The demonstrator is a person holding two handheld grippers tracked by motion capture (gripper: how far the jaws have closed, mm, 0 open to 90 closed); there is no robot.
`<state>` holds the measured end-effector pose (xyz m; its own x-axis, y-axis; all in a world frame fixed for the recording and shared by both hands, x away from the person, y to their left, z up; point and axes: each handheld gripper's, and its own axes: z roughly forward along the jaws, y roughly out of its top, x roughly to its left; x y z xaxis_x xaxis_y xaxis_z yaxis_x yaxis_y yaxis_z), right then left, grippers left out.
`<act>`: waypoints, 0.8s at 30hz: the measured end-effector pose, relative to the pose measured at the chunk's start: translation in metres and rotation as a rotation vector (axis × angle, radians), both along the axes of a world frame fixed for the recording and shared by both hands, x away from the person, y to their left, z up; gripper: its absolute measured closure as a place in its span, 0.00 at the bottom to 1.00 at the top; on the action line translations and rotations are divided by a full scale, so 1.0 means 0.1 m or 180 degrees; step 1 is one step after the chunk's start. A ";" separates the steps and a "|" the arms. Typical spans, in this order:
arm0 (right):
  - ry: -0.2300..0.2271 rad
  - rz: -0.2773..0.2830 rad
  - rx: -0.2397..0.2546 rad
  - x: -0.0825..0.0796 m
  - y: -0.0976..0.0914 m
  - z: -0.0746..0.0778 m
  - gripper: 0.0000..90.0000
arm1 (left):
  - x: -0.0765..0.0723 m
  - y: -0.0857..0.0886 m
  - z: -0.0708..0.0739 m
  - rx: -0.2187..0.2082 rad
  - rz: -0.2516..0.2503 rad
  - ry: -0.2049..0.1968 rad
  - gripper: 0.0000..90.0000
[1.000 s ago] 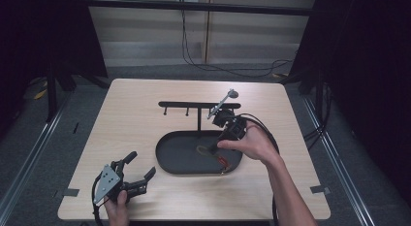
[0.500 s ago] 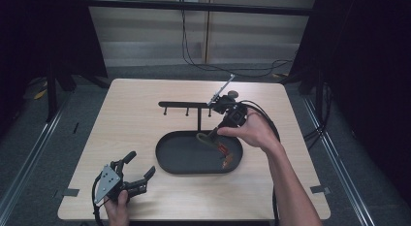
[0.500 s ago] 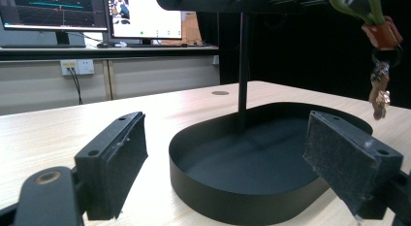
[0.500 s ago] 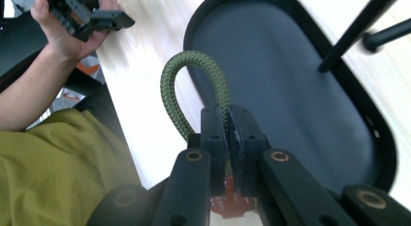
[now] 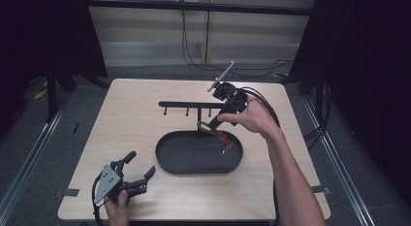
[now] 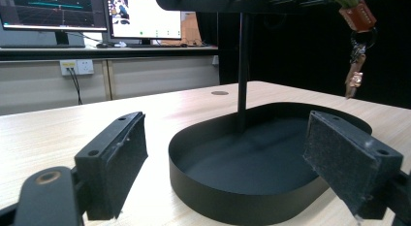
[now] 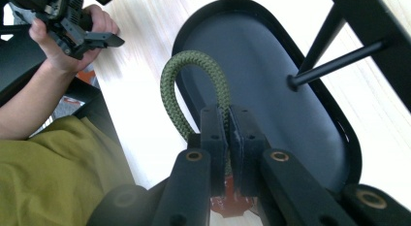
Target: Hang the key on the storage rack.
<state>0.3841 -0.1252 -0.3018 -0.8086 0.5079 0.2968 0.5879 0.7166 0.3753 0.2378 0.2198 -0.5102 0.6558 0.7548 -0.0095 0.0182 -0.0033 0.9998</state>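
the right gripper (image 5: 209,126), held in the person's right hand (image 5: 249,117), has its jaws pressed together on the green braided cord loop (image 7: 194,85) of a keychain (image 5: 217,135), whose keys (image 6: 356,73) and brown leather tag (image 6: 357,15) hang above the black oval tray (image 5: 167,160), just beside the hook rack (image 5: 186,104) that rises from it. the left gripper (image 5: 138,173) sits low at the near left corner of the wooden table (image 5: 121,119), well apart from the tray, its jaws spread wide with nothing between them.

Olive-green braided cord loop (image 7: 194,85), black oval tray (image 5: 167,158), pale wood-grain table (image 5: 126,124), reddish-brown leather tag (image 6: 357,15)
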 end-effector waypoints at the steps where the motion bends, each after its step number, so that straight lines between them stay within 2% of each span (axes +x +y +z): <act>1: 0.0005 -0.0011 -0.0026 0.02 0.00 0.00 0.95 | 0.00 0.00 0.00 0.0000 -0.0001 0.0000 0.17; 3: 0.0016 -0.0035 -0.0026 0.05 0.00 0.02 0.95 | 0.00 0.00 0.00 0.0001 -0.0004 0.0000 0.17; 5: -0.0025 -0.0026 -0.0079 0.08 0.00 0.05 0.95 | 0.00 0.00 0.00 0.0000 -0.0005 0.0000 0.17; 6: -0.0063 -0.0078 -0.0077 0.09 0.00 0.07 0.95 | 0.00 0.00 0.00 0.0000 -0.0006 -0.0001 0.17; 8: -0.0013 -0.0066 -0.0094 0.12 0.01 0.09 0.95 | 0.00 0.00 0.00 -0.0002 -0.0009 -0.0002 0.17; 10: -0.0026 -0.0056 -0.0179 0.14 0.02 0.10 0.95 | 0.00 0.00 0.00 0.0008 -0.0015 -0.0006 0.17; 16: -0.0067 -0.0069 -0.0223 0.21 0.01 0.16 0.95 | 0.00 0.00 0.00 0.0000 -0.0020 -0.0002 0.17; 17: -0.0059 -0.0098 -0.0268 0.25 0.02 0.18 0.95 | 0.00 0.00 0.00 -0.0006 -0.0016 -0.0006 0.17; 19: -0.0067 -0.0113 -0.0247 0.27 0.02 0.20 0.95 | 0.00 0.00 0.00 -0.0007 -0.0016 -0.0005 0.17; 24: -0.0092 -0.0144 -0.0333 0.33 0.05 0.16 0.95 | 0.00 0.00 0.00 0.0001 -0.0021 -0.0009 0.17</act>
<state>0.4174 -0.1197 -0.2855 -0.7917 0.5710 0.2172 0.6105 0.7258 0.3170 0.2380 0.2200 -0.5102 0.6608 0.7505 -0.0074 0.0154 -0.0037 0.9999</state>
